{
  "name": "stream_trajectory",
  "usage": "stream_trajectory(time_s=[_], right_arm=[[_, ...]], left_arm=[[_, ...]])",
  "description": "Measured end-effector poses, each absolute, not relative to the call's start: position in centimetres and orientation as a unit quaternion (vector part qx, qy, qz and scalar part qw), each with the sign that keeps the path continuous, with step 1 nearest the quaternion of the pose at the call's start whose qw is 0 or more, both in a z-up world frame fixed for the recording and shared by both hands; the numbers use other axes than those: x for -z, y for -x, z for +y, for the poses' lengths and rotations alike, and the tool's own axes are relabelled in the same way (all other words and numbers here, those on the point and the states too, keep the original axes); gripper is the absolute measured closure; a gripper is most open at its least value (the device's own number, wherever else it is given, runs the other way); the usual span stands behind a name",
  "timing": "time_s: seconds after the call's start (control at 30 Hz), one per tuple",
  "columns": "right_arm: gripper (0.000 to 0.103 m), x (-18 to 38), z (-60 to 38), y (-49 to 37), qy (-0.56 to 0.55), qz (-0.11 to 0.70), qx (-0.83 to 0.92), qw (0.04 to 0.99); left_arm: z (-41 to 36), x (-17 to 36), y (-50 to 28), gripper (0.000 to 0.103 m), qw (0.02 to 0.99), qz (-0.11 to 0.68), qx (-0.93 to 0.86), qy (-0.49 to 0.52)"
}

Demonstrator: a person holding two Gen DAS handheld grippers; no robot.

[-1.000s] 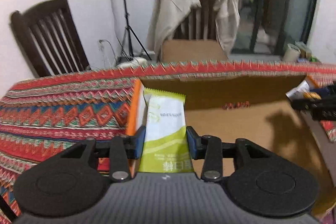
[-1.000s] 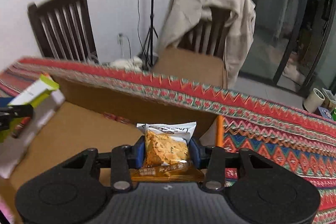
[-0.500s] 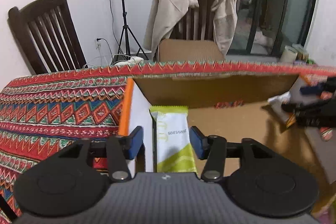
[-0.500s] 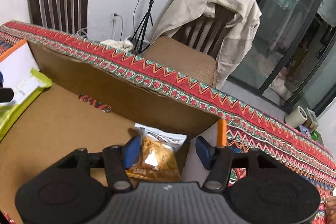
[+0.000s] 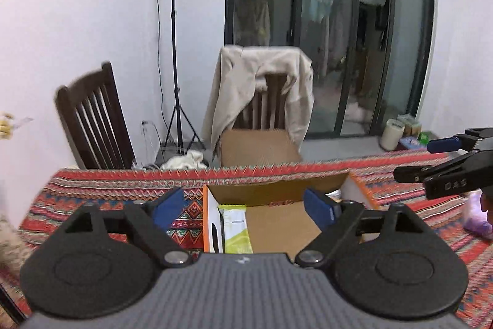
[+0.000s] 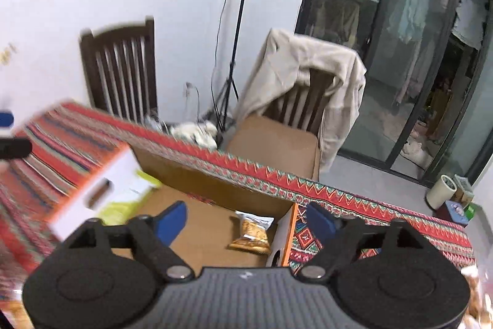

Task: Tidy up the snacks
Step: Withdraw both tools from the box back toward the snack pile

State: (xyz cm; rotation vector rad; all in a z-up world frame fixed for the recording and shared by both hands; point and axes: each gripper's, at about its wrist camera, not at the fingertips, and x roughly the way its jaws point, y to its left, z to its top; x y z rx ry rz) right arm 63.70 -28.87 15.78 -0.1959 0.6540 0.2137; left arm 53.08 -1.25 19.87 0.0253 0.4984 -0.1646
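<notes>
Low in the frame, the left gripper (image 5: 245, 207) is opening, nothing between its jaws; the green snack packet (image 5: 235, 228) lies beyond it against the cardboard box's (image 5: 277, 191) left wall. The right gripper (image 6: 246, 221) is likewise opening and empty, the orange snack packet (image 6: 251, 233) in the box's far right corner.

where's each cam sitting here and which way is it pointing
Left wrist: rides the left gripper, looking forward and down past its opening, empty jaws at the cardboard box holding the green snack pack; the right gripper pokes in at the right edge.
Right wrist: rides the right gripper, jaws opening and empty, above the box's other end and the orange snack pack.
Both share the box, patterned tablecloth, draped chair.
</notes>
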Motion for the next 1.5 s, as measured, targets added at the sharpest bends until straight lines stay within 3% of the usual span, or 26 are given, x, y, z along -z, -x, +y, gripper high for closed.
stream_trajectory(time_s=[0.07,0.23,0.43,0.73,1.0,1.3,1.5], right_arm=[[0.003,-18.6,-29.8,-60.0,0.069,0.303,-0.113,0.944],[0.000,-23.2,-32.1,-49.5,0.011,0.267,-0.146,0.952],[0.000,-23.6,-34.0,-37.1,-0.009,0.222,-0.189,0.956],[0.000,-18.5,-35.5,-22.7,-0.007,0.157,-0.208,0.965],[0.000,-10.3,-34.8,-16.2,-0.001,0.133,-0.168,0.977],[0.000,-1.9,-34.1,-13.7,-0.007,0.173,-0.159,0.972],[0.000,0.0,-34.3,-14.6,-0.022,0.196,-0.150,0.969]], left_arm=[[-0.8,-21.6,-49.2,0.002,0.971,0.226,0.084,-0.006],[0.3,-23.7,-39.2,0.000,0.979,0.182,0.093,-0.004],[1.8,-22.0,-29.7,0.000,0.982,0.169,0.086,0.013],[2.5,-15.1,-18.5,0.000,0.989,0.137,0.062,0.005],[2.0,-9.1,-13.1,0.000,0.989,0.131,0.067,0.014],[1.0,-4.4,-13.1,0.000,0.981,0.180,0.076,-0.008],[0.9,-3.6,-14.6,0.000,0.977,0.195,0.080,-0.014]])
